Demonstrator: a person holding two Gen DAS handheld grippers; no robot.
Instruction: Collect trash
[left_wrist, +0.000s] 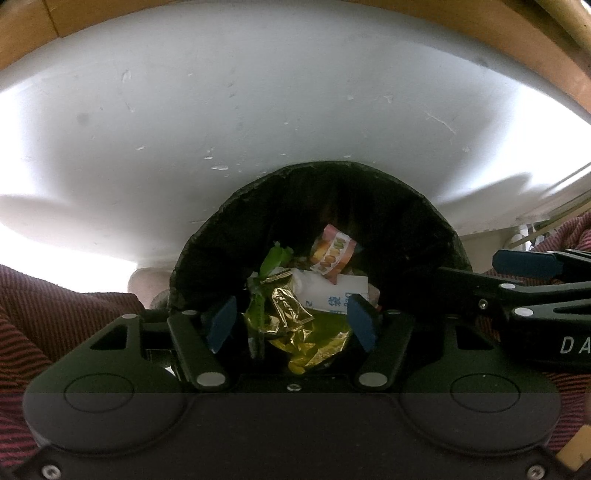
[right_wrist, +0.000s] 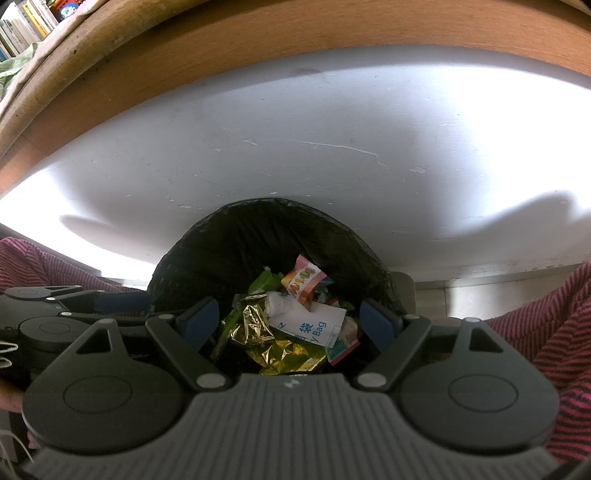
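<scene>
A bin lined with a black bag (left_wrist: 406, 221) (right_wrist: 221, 251) sits below both grippers. Inside lie a crumpled gold wrapper (left_wrist: 291, 314) (right_wrist: 258, 328), a white paper bag with blue print (left_wrist: 332, 295) (right_wrist: 310, 325), an orange and pink snack wrapper (left_wrist: 332, 254) (right_wrist: 304, 282) and a green wrapper (left_wrist: 275, 256) (right_wrist: 264, 282). My left gripper (left_wrist: 291, 323) hangs open over the bin, its blue pads apart from the trash beneath. My right gripper (right_wrist: 290, 321) is open wider above the same pile, holding nothing. Each gripper shows at the edge of the other's view.
A white scratched surface (left_wrist: 295, 110) (right_wrist: 332, 147) rises behind the bin, bordered by a wooden frame (right_wrist: 258, 40). Red striped cloth (left_wrist: 55, 314) (right_wrist: 554, 332) flanks the bin on both sides. Books (right_wrist: 26, 22) stand at the far upper left.
</scene>
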